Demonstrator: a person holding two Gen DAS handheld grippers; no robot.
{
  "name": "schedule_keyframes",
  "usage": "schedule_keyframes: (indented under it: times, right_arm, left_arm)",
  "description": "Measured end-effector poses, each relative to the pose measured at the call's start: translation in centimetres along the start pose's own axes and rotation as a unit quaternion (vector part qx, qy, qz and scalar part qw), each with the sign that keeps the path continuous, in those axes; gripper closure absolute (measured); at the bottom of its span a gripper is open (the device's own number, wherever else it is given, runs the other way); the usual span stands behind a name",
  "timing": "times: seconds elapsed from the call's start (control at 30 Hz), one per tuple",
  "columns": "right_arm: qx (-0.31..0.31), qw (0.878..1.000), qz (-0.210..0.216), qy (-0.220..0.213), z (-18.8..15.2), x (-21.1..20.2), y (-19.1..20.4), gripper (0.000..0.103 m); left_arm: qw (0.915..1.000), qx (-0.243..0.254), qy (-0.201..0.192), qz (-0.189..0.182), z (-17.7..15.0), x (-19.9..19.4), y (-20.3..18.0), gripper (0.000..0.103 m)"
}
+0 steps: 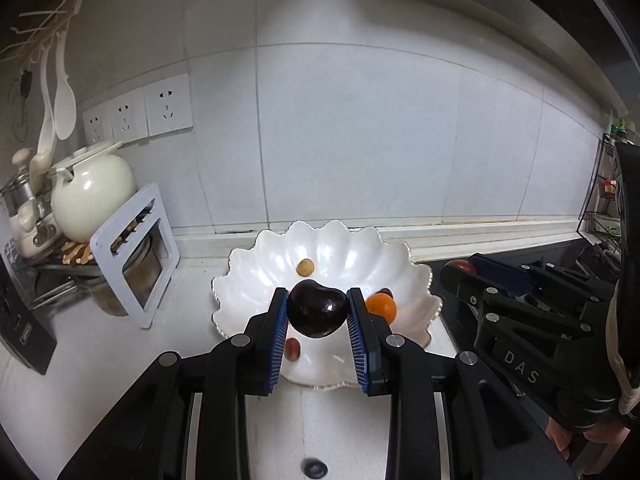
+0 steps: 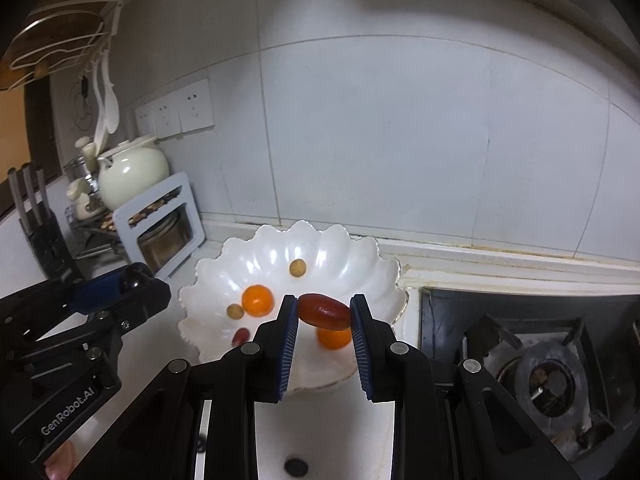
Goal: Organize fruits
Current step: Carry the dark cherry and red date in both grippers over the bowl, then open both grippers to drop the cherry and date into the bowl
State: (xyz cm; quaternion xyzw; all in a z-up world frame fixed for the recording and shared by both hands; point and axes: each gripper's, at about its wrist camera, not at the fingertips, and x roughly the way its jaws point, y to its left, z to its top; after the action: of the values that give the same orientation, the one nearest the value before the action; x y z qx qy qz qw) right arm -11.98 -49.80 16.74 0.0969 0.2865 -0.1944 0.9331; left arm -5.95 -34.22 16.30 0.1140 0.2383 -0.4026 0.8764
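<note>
My left gripper [image 1: 318, 295] is shut on a dark, glossy plum-like fruit [image 1: 318, 314], held above the near side of a white scalloped bowl [image 1: 248, 264]. In the bowl lie a small tan fruit [image 1: 305, 267], an orange [image 1: 382, 307] and a red grape [image 1: 293, 349]. My right gripper [image 2: 323, 302] is shut on an oblong red-brown fruit [image 2: 324, 311] over the same bowl [image 2: 360, 256], which holds two oranges [image 2: 258, 300], two tan fruits [image 2: 298, 268] and a red one [image 2: 241, 336]. In the opposite views, the right gripper [image 1: 460, 270] is at the bowl's right and the left gripper [image 2: 132, 278] at its left.
A cream ceramic pot [image 1: 92, 196] and a white rack with a jar [image 1: 136, 256] stand at the left by the wall sockets [image 1: 138, 114]. A gas stove [image 2: 544, 376] lies right of the bowl, a knife block [image 2: 44, 236] far left. A small dark berry [image 2: 296, 466] lies on the counter below the grippers.
</note>
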Motion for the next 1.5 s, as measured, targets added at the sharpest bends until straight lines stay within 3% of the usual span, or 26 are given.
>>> schedule_keyframes:
  times: [0.33, 1.03, 1.5]
  right_arm:
    - [0.001, 1.0, -0.003, 0.024, 2.2, 3.9, -0.6, 0.075]
    - [-0.008, 0.993, -0.001, 0.121, 3.9, 13.0, -1.9, 0.075]
    - [0.003, 0.984, 0.005, 0.176, 3.4, 17.2, -2.8, 0.075]
  left_arm:
    - [0.9995, 0.005, 0.032, -0.001, 2.1, 4.6, 0.8, 0.074]
    - [0.991, -0.003, 0.133, -0.009, 3.8, 15.4, 2.0, 0.074]
    - [0.9848, -0.004, 0.173, -0.003, 3.9, 19.0, 2.4, 0.073]
